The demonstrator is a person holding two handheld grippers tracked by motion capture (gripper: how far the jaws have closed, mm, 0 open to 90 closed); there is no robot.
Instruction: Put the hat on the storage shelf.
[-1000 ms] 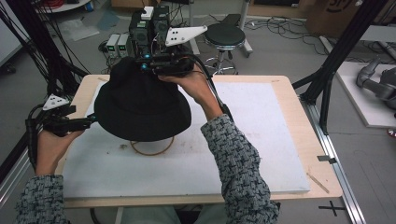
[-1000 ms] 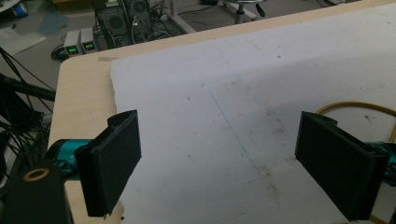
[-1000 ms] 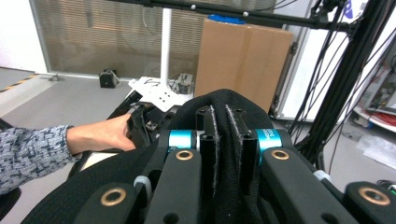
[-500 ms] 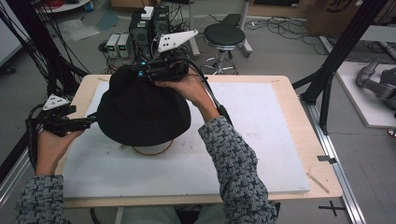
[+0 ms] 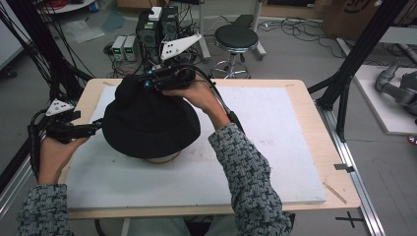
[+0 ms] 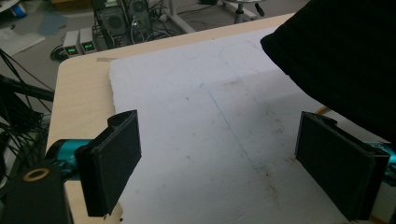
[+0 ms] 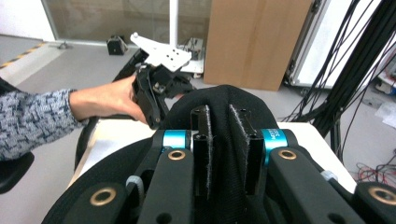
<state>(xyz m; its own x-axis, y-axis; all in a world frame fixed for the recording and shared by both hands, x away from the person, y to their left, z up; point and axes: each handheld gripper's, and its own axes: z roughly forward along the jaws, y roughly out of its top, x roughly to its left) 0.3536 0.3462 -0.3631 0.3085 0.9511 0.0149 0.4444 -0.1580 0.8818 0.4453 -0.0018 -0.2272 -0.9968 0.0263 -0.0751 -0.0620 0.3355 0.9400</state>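
A black bucket hat (image 5: 147, 123) sits over a pale round base (image 5: 161, 158) on the white board (image 5: 275, 147). My right gripper (image 5: 146, 84) reaches over the hat's crown from the far side. In the right gripper view its jaws (image 7: 219, 126) pinch a fold of the crown (image 7: 224, 95); they have just been opening slightly, and the fabric is still between the pads. My left gripper (image 5: 98, 127) stands open beside the hat's left brim. In the left gripper view its pads (image 6: 219, 154) are wide apart with the brim (image 6: 345, 60) above the right one.
The board lies on a wooden table (image 5: 314, 93) whose right half is bare. Behind the table stand a black stool (image 5: 236, 37) and electronics boxes (image 5: 157, 27) with cables. Black frame posts (image 5: 354, 64) rise at both sides.
The hat has sunk a little over the round base, so less of the tan ring shows below the brim. The left gripper has stayed in place.
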